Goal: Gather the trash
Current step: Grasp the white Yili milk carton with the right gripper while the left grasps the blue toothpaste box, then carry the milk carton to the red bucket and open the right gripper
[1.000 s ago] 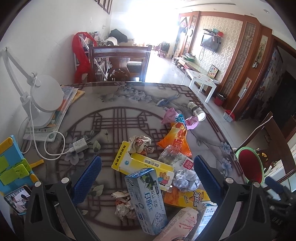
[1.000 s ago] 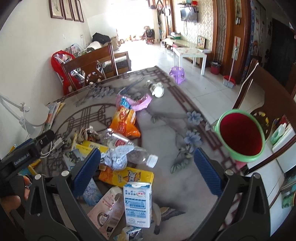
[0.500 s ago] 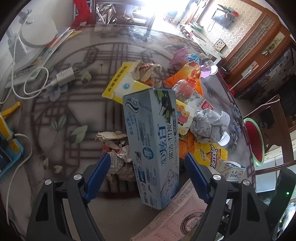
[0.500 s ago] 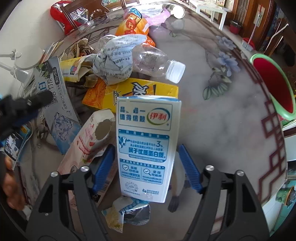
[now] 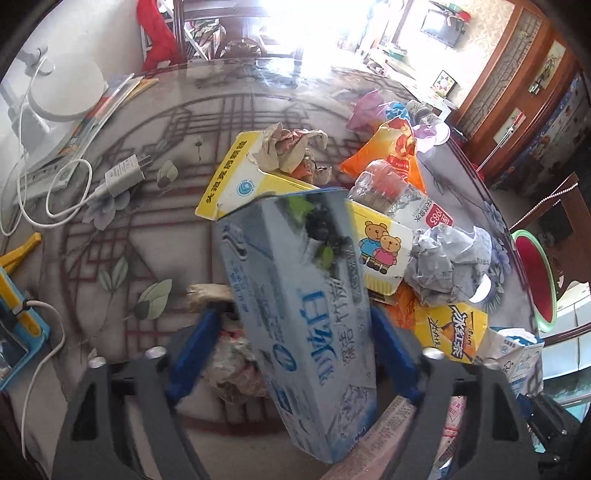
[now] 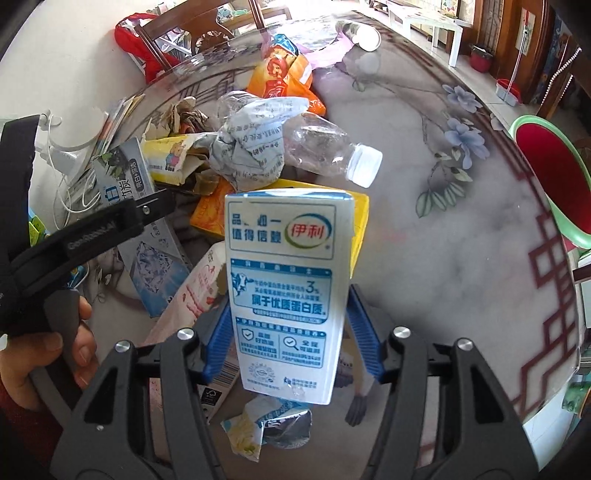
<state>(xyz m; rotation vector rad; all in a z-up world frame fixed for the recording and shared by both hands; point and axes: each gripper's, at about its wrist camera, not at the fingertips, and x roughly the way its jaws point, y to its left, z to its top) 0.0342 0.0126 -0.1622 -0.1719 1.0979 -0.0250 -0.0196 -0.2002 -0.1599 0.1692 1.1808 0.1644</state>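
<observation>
My left gripper (image 5: 295,354) is shut on a long blue toothpaste box (image 5: 299,302) and holds it tilted above the trash pile. My right gripper (image 6: 291,339) is shut on a white and blue milk carton (image 6: 284,291), held upright over the table. The pile holds a yellow carton (image 5: 258,184), a clear plastic bottle (image 6: 321,147), crumpled grey paper (image 5: 447,266), an orange snack bag (image 6: 280,77) and a yellow tea carton (image 5: 450,332). The red bin with a green rim (image 6: 550,177) stands off the table's right edge. The left gripper also shows in the right wrist view (image 6: 92,236).
A white lamp base (image 5: 59,88), a charger with cable (image 5: 118,177) and a blue phone stand (image 5: 14,328) sit at the table's left. A pink bag and a toppled cup (image 6: 362,33) lie at the far side. A wooden chair (image 5: 221,22) stands behind the table.
Both grippers closed on their boxes. The left one lifted the toothpaste box, and the right one raised the milk carton off the table.
</observation>
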